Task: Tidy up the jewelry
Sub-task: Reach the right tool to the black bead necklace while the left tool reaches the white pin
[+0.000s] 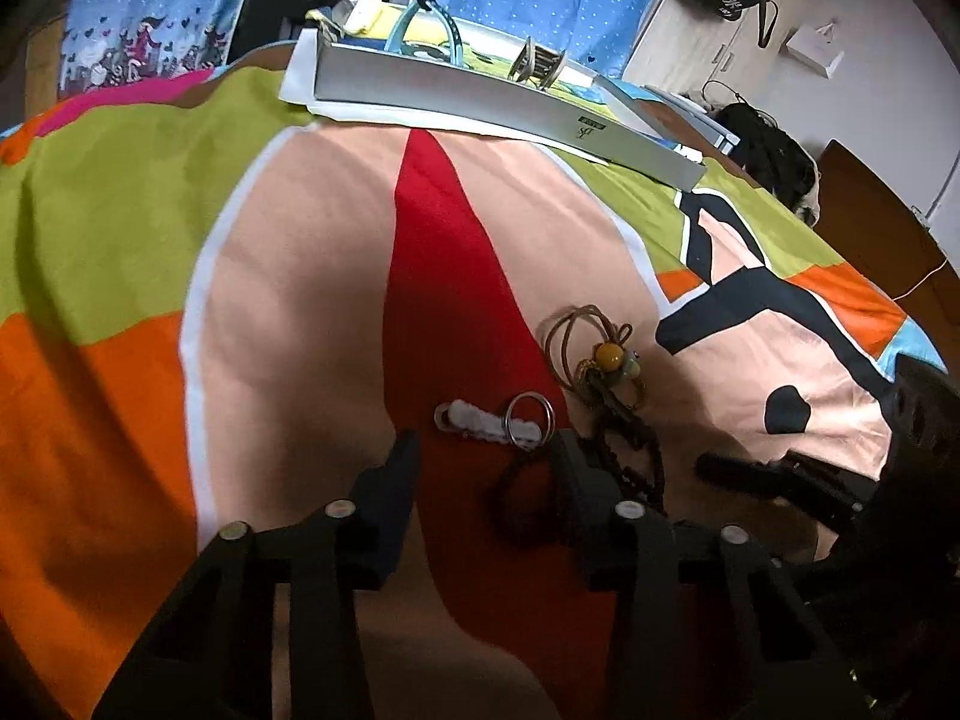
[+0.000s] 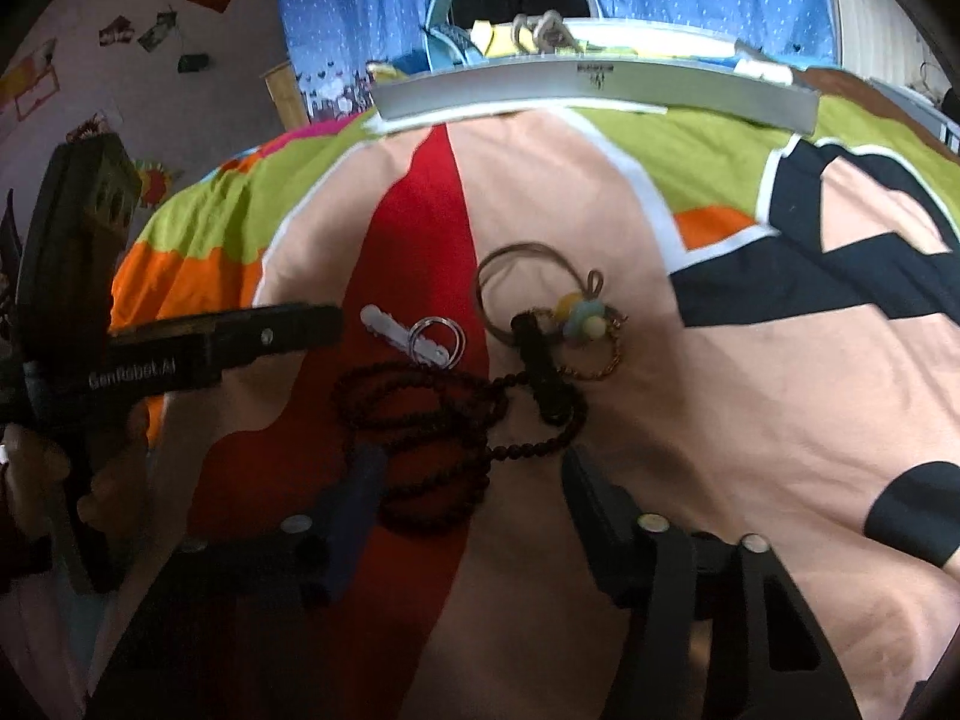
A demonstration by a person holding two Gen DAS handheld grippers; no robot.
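The left gripper point(image 1: 483, 450) hangs low over the bed with its jaws spread wide and nothing between them. Just beyond its fingertips lie the white hair clip point(image 1: 480, 419) and the metal ring point(image 1: 530, 413) resting on the clip's right end. The right gripper point(image 2: 474, 474) is likewise open and empty, poised over the coils of the dark bead necklace point(image 2: 420, 414). In the right wrist view the left gripper shows as a black bar at the left, its tip just short of the clip's near end.

The step in hand looks like a pick from this small heap, probably the clip and ring for the left side and the beads for the right. To do it well, the left gripper should come down straddling the clip across its narrow width, not along its length, so the pads close on flat sides. The ring touches the clip and may ride along or slip off; closing slowly would show which.

The beads tangle toward the corded pendant point(image 1: 606, 360) with its yellow bead, so lifting one strand likely drags the other. Taking the clip first keeps the heap simpler.

The grey tray point(image 1: 480, 97) sits at the far side of the bedspread point(image 1: 300, 240), well apart from the heap, already holding a teal hairband point(image 1: 420, 12) and a bracelet point(image 1: 537, 63).
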